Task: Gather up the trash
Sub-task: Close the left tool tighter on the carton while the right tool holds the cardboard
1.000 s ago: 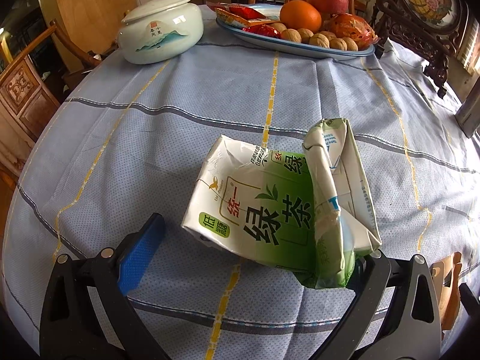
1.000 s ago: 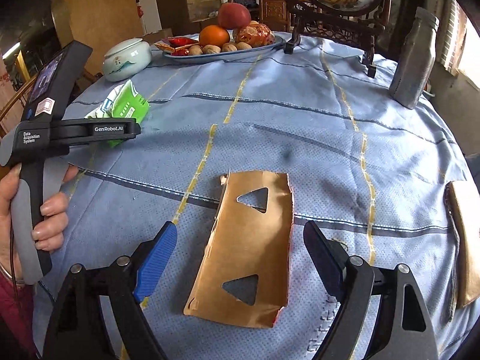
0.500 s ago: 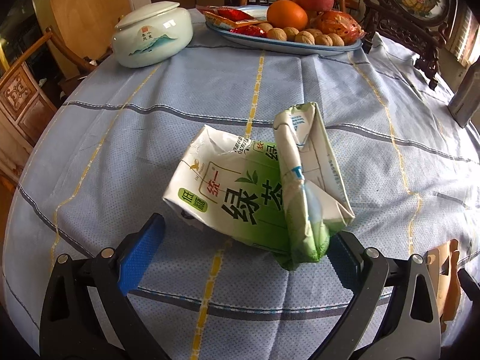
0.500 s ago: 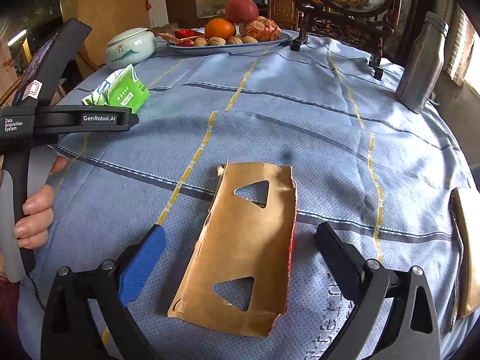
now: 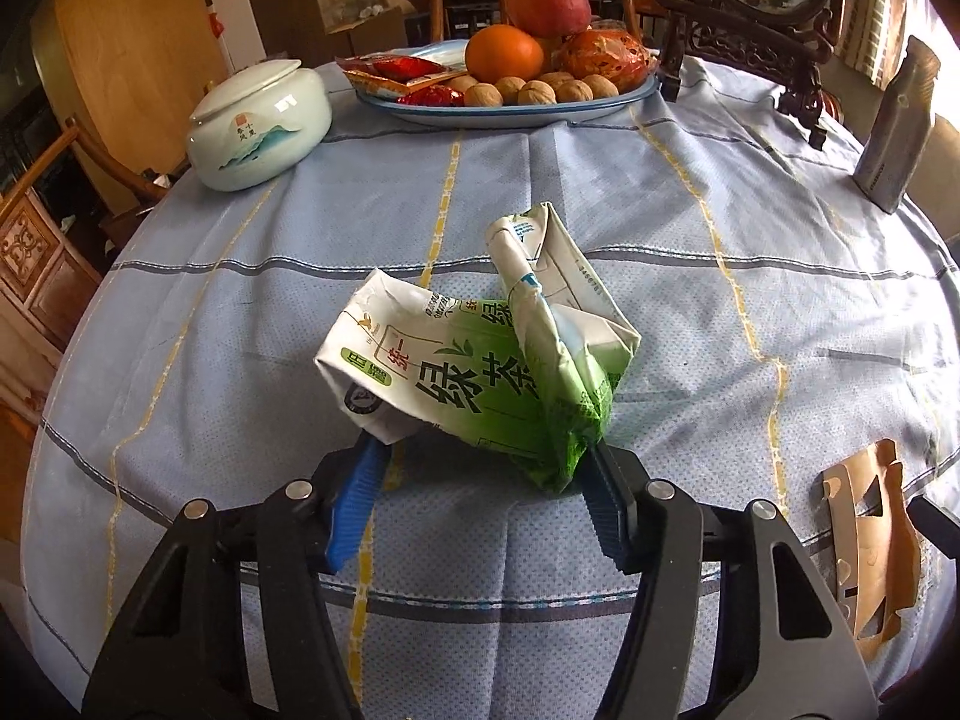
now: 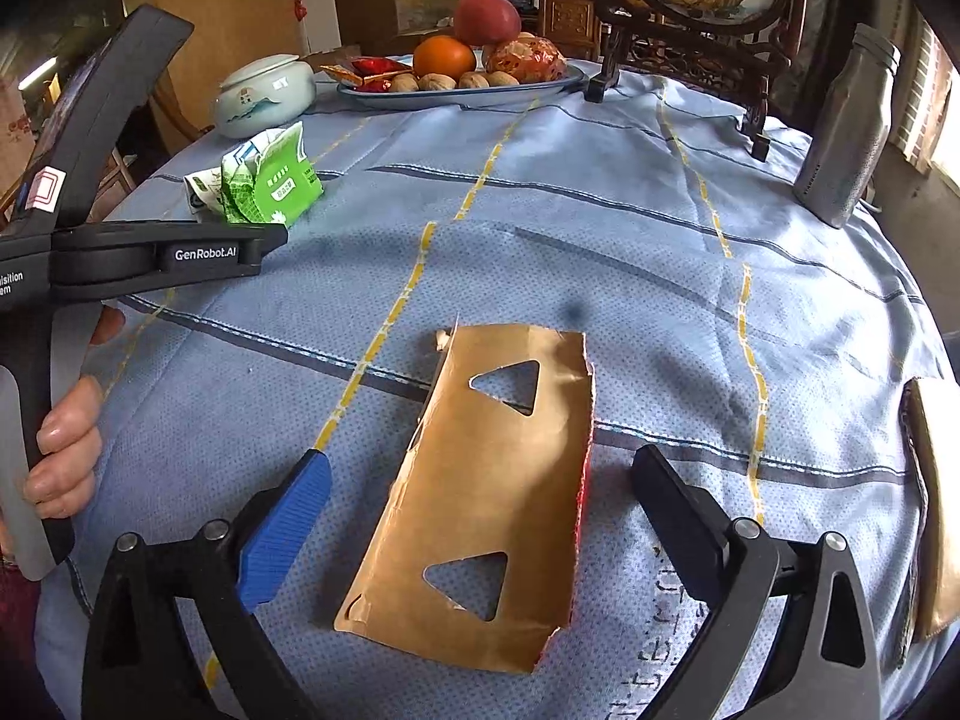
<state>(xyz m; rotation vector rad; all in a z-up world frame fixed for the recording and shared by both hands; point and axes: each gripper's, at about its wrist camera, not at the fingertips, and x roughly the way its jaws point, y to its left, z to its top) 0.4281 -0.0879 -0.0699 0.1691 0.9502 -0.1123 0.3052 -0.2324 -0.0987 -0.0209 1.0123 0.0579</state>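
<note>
Since a second ago, the left gripper (image 5: 480, 474) has been drawn in around the crushed green tea carton (image 5: 474, 369), its jaws closing with the carton's near edge between them and both pads touching it. The carton lies on the blue tablecloth (image 5: 660, 240). The right gripper (image 6: 480, 510) is held at its widest, unmoved, either side of the flat brown cardboard piece (image 6: 480, 498), gripping nothing.
</note>
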